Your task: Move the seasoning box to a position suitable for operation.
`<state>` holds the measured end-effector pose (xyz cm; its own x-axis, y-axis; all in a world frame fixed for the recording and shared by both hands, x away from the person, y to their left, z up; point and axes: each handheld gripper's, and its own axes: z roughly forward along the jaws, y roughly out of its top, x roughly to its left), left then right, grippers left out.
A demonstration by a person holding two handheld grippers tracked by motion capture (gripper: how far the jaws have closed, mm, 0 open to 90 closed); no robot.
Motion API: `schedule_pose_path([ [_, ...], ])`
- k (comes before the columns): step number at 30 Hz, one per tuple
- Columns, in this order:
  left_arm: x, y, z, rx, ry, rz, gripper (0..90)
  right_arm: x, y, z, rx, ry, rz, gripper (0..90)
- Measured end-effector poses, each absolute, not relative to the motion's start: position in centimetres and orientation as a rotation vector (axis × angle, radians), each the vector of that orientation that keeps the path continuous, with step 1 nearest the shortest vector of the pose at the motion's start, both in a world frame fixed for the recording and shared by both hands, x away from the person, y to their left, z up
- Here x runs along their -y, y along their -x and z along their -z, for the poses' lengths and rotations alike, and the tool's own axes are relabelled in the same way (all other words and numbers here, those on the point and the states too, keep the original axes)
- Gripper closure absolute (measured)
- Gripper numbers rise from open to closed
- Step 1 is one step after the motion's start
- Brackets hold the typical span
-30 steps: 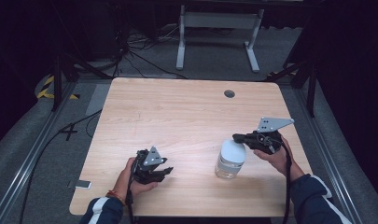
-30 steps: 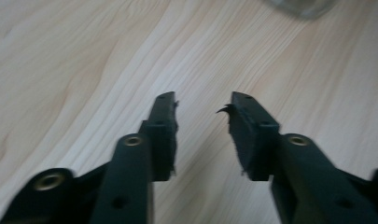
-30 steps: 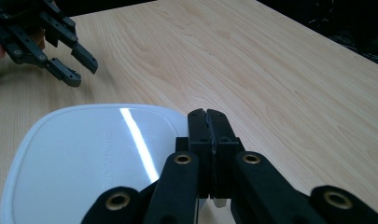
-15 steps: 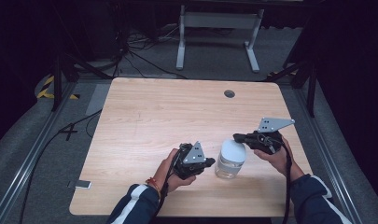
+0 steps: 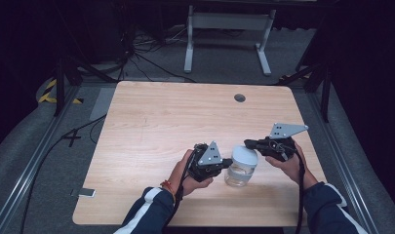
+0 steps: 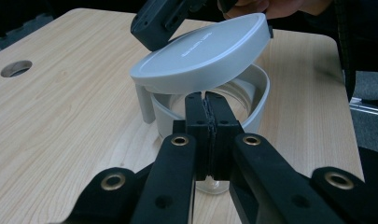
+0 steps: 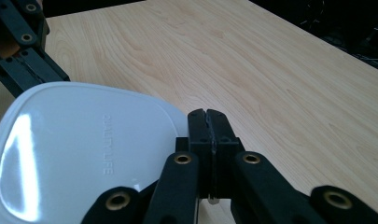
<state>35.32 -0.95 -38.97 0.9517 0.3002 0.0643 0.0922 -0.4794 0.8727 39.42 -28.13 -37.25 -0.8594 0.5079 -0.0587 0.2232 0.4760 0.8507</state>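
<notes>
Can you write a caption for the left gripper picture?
Closed left gripper meets the clear round jar while its white hinged lid tilts open above the wooden table.

The left gripper point(image 5: 227, 161) has crossed the table to the jar point(image 5: 240, 171), its fingers closing together.

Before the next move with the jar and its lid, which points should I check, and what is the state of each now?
1. Jar stands upright on the table: ok.
2. Lid is lifted at one side, tilted above the jar rim: ok.
3. Right gripper has its jaws shut at the lid's edge; firm hold: cannot tell.
4. Left gripper has its jaws shut, close to the jar's neck; gripping the jar: not ok.
5. Lid is fully free of the jar: cannot tell.
</notes>
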Motion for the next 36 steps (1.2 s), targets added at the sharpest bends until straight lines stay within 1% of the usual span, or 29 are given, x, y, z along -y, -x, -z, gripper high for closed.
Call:
schedule_pose_path([
  [8, 1.5, -35.7, 38.0, -0.265, -2.063, -0.259, 86.8, 28.3, -39.5, 37.3, -2.421, -0.626, -1.327, 89.8],
  [13, 1.9, -36.4, 37.3, -0.267, -2.059, -0.258, 87.0, 28.6, -39.6, 37.3, -2.420, -0.633, -1.336, 89.8],
  [18, 2.2, -37.2, 36.4, -0.263, -2.066, -0.283, 86.4, 28.9, -39.6, 37.3, -2.413, -0.648, -1.330, 89.8],
  [36, 3.6, -38.8, 35.8, -0.264, -2.103, -0.313, 85.1, 29.8, -40.0, 37.7, -2.419, -0.670, -1.306, 89.8],
])
